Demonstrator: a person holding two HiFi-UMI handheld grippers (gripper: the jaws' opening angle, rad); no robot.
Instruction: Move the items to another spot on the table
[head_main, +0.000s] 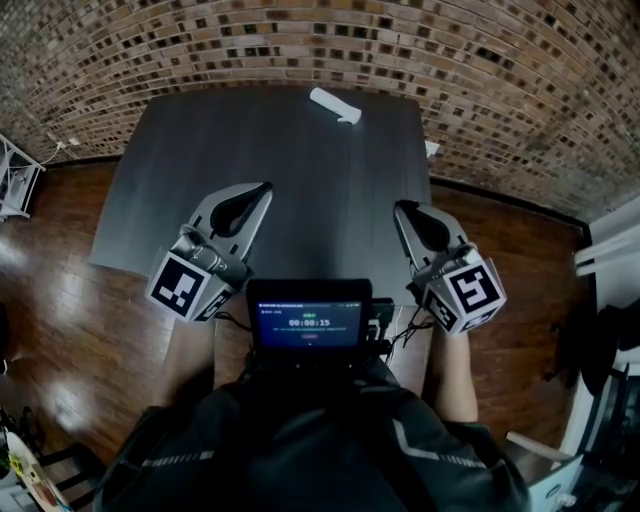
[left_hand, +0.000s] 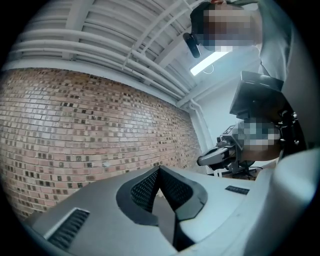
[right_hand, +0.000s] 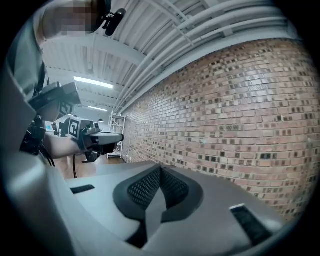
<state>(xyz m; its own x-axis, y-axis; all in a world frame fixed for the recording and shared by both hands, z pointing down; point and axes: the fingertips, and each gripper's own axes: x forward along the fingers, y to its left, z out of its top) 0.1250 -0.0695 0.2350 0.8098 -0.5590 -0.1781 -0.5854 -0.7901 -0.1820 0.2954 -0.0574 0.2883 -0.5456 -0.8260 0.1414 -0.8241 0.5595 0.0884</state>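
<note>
A white, oblong item (head_main: 335, 105) lies near the far edge of the dark grey table (head_main: 300, 170). My left gripper (head_main: 262, 188) hovers over the near left part of the table, its jaws pressed together with nothing in them. My right gripper (head_main: 403, 208) is held over the near right part, also shut and empty. In the left gripper view the left gripper (left_hand: 159, 170) points up at the brick wall, with the right gripper (left_hand: 215, 156) off to its side. The right gripper view shows the right gripper (right_hand: 160, 169) closed tip to tip, and the left gripper (right_hand: 102, 137) beyond it.
A screen with a timer (head_main: 308, 325) is mounted at my chest. A brick wall (head_main: 500, 80) runs behind the table. Wooden floor (head_main: 60, 300) surrounds it. A white rack (head_main: 15, 175) stands at the left, and a small pale thing (head_main: 430, 148) sits by the table's right edge.
</note>
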